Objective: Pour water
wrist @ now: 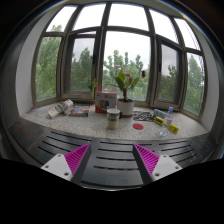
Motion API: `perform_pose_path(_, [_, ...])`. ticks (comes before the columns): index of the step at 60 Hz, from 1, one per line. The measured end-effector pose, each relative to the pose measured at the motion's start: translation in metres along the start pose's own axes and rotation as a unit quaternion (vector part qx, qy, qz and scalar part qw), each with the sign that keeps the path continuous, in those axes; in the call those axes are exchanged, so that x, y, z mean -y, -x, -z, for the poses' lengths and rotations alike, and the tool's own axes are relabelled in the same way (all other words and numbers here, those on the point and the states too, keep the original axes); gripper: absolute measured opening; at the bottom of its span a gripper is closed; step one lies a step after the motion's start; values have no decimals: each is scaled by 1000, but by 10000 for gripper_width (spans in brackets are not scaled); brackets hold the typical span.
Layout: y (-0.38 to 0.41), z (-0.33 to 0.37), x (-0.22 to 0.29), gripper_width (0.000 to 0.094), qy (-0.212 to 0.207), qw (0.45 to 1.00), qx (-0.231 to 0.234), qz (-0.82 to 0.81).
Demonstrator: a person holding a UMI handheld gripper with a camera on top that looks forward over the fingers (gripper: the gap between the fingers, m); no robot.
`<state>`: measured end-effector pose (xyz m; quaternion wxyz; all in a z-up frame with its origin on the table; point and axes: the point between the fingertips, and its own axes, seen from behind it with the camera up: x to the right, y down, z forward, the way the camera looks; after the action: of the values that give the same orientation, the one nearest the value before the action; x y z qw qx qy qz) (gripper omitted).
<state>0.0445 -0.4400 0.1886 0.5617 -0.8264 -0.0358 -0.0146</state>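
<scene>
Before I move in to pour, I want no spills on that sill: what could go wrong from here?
The gripper is open and empty, well short of the windowsill. The sill is crowded: a potted plant stands close to a small cup, so a wide approach could knock one over. A bottle and small items lie to the right; reaching among them risks toppling the bottle.

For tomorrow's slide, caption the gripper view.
Open gripper faces a bay-window sill holding a potted plant and cup.
</scene>
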Motion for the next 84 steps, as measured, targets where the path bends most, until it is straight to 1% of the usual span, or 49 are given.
perform_pose_path(3, [-1,4,-9,855,11,1000,-10,-3])
perform_pose_path(8, [-24,-6,-26,856,26,1000,-7,-10])
perform_pose_path(18, [-112,-55,-71,851,44,999,-10,-17])
perform_pose_path(29, [-235,-129,-88,853,31,999,-30,-18])
perform_pose_path(33, [-280,-164,-83,853,22,999,-39,-11])
perform_pose_path(41, [-349,-239,-54,850,-11,999,-47,-8])
perform_pose_path(48, [-385,-302,-22,851,-44,998,-43,-10])
perform_pose_path(56, [-405,-365,0,828,-64,997,-43,-10])
perform_pose_path(60, [-410,-384,7,796,-66,997,-45,-12])
perform_pose_path(62, [-412,-391,9,744,-69,997,-44,-15])
perform_pose_path(64, [-410,-397,10,647,-71,997,-38,-16])
perform_pose_path(66, [-413,-404,12,519,-77,996,-36,-16])
perform_pose_path(67, [-411,-403,14,498,-83,996,-40,-16])
perform_pose_path(68, [-411,-403,14,498,-85,995,-42,-17])
perform_pose_path(73, [-407,-403,17,414,-99,994,-35,-13])
perform_pose_path(80, [-406,-404,20,319,-113,993,-40,-9])
perform_pose_path(84, [-405,-405,21,318,-111,993,-45,0])
